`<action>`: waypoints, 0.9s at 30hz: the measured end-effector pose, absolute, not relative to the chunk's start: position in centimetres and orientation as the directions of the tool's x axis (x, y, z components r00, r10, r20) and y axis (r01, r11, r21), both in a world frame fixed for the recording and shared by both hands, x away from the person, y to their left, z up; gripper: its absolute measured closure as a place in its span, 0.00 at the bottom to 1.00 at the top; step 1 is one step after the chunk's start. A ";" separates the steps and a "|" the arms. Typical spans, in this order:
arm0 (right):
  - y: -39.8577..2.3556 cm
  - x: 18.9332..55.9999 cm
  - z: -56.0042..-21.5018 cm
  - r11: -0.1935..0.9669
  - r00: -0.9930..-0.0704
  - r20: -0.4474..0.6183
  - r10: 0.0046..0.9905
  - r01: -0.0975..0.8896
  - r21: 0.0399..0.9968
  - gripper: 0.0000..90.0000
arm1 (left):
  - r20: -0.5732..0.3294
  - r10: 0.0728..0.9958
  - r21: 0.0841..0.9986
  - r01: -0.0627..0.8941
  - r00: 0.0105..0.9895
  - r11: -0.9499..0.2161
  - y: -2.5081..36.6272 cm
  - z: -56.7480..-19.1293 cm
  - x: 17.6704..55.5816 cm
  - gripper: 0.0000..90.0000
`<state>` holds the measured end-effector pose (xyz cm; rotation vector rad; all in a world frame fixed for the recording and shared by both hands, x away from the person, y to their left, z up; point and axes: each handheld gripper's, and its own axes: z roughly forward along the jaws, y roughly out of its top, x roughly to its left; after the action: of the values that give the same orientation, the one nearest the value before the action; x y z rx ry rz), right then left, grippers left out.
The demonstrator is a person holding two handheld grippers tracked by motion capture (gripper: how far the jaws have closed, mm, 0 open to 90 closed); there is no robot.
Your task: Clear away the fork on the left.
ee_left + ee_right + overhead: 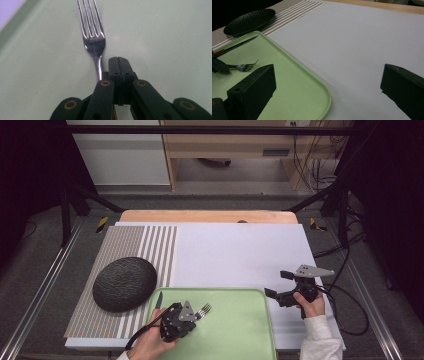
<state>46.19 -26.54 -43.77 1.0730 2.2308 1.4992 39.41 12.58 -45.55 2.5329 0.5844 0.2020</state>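
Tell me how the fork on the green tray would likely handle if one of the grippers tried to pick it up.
The fork looks like polished metal, so probably stiff, and possibly slippery between hard jaws. It lies flat on the smooth green tray, so it may slide rather than lift if nudged. In the left gripper view its thin handle runs beside the left gripper, whose jaws are shut and empty; a narrow target.

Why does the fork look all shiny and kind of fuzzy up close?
In the left claw view, room light glints off the fork, and its far tines blur; the left claw stays sharper. In the high view the corners go dark. In the right claw view, the right claw looks soft and shadowy beside the green tray.
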 end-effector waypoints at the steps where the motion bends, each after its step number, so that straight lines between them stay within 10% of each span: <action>1: -26.5 46.2 -43.8 0.200 -0.699 0.190 0.690 0.436 0.877 0.01 | 0.028 0.447 0.527 0.367 0.894 -0.766 12.6 -45.6 39.4 1.00; 27: -26.5 46.2 -43.8 0.202 -0.698 0.188 0.691 0.436 0.877 0.01 | 0.040 0.508 0.519 0.417 0.860 -0.746 14.6 -45.4 40.4 1.00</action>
<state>46.20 -26.55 -43.78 1.0736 2.2307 1.4962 40.36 14.56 -45.45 2.5263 0.6755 0.2440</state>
